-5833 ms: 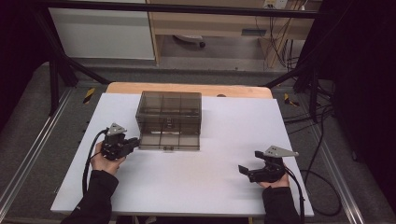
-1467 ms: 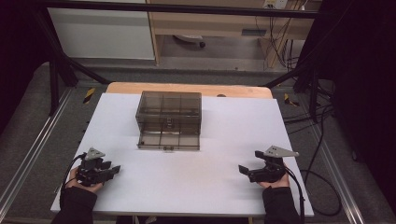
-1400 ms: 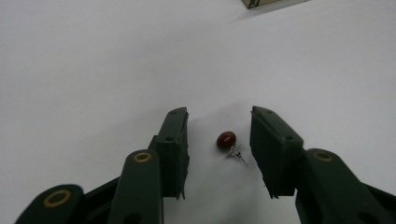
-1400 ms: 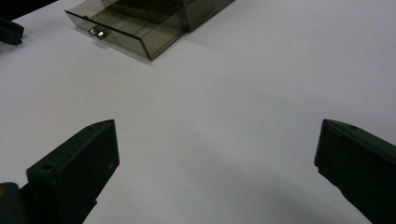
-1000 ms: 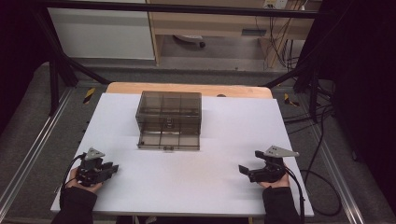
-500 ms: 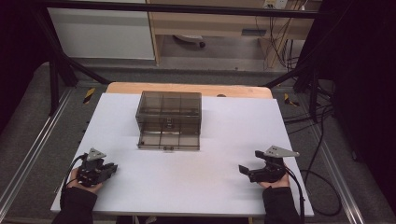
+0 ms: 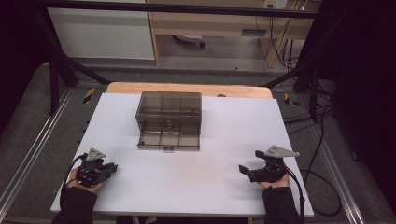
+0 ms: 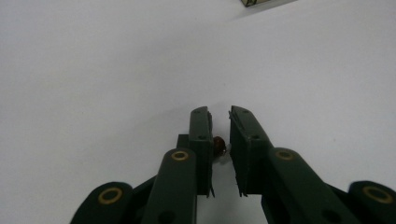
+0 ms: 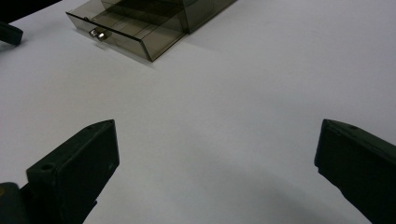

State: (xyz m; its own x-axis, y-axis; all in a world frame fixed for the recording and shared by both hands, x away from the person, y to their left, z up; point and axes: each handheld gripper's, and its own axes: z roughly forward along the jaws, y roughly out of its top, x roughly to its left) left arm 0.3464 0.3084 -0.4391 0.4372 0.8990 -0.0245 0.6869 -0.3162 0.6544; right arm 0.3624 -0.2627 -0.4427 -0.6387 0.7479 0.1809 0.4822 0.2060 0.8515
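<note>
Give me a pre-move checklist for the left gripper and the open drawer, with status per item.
1. Bottom drawer of the smoky plastic drawer box pulled out: ok.
2. Left gripper jaws nearly shut, just been closing: ok.
3. Something held: cannot tell. A small brown bit sits against one jaw, but whether it is a gripped thing or part of the gripper is unclear.
4. Right gripper open, nothing between the jaws: ok.
5. Right gripper away from the drawer, resting at the near right of the white table: ok.
6. Table between left gripper and drawer free of obstacles: ok.
</note>
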